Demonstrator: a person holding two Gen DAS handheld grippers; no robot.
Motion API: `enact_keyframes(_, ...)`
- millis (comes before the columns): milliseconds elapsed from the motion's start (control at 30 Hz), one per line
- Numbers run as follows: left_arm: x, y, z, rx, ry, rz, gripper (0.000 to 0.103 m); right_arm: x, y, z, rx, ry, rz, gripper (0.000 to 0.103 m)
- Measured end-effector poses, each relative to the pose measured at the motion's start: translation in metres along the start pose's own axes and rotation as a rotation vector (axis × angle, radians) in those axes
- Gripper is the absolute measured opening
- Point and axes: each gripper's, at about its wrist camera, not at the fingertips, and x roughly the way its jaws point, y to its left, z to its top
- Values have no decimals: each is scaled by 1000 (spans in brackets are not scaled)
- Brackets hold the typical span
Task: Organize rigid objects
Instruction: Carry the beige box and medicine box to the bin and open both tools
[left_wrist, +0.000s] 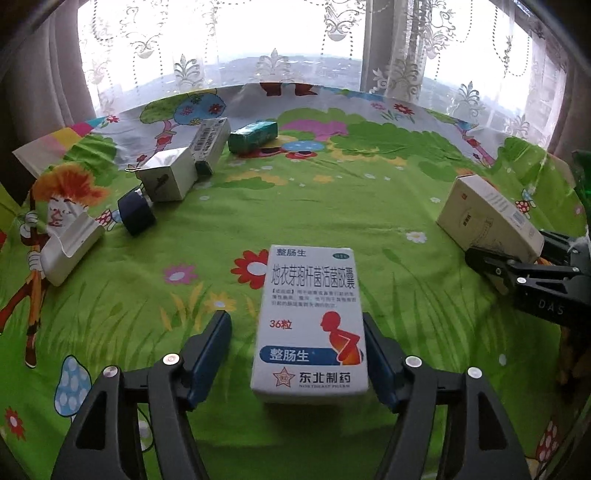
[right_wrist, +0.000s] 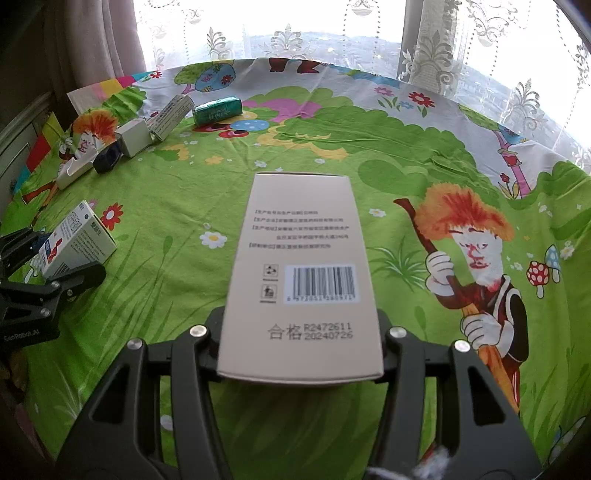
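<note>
A white medicine box (left_wrist: 310, 321) with a red figure and blue label lies on the green cartoon tablecloth (left_wrist: 184, 295), between the fingers of my left gripper (left_wrist: 295, 315). The right finger is at the box's edge, while a clear gap separates the left finger (left_wrist: 216, 339) from it, so this gripper is open. My right gripper (right_wrist: 299, 317) is shut on a long beige box (right_wrist: 303, 266) with a barcode, held off the cloth. In the left wrist view the beige box (left_wrist: 487, 214) shows at the right.
A cluster sits at the far left: a green box (left_wrist: 253, 136), a white barcode box (left_wrist: 210, 142), a white cube box (left_wrist: 168, 177), a dark blue round item (left_wrist: 136, 214) and a white open case (left_wrist: 70, 247). Lace curtains hang behind the table's far edge.
</note>
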Motion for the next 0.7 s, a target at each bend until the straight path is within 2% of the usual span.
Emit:
enact_keyframes(33,0,0,0,-1,-2,5,66,0,0,0,-1,0,-2,56)
enact_keyframes(100,-3,0,-1,-2,-16,8,41,1,0,0,-5,0,-8,56)
enact_keyframes(233,-4,0,-1,-4,-19,19,41,0,2,-2,-8,-7,-35,54)
enact_keyframes(300,-10,7,-1,-34,-49,26,41,-9,2,-4,7,-52,-109,54)
enact_keyframes(333,-20,11,-3,-61,-98,28,41,-25,0,-7,28,-131,-116,54)
enact_keyframes(367,-38,16,-6,-102,-165,35,41,-55,-4,-15,83,-282,-131,54)
enact_keyframes(433,-70,22,-12,-172,-267,38,41,-94,-8,-32,178,-447,-165,54)
enact_keyframes(500,-102,23,-14,-188,-374,63,41,-136,-2,-58,265,-602,-211,55)
enact_keyframes(600,-143,16,-15,-152,-509,98,41,-165,7,-72,289,-680,-246,55)
enact_keyframes(700,-167,6,-20,-122,-604,123,41,-188,14,-78,280,-737,-263,55)
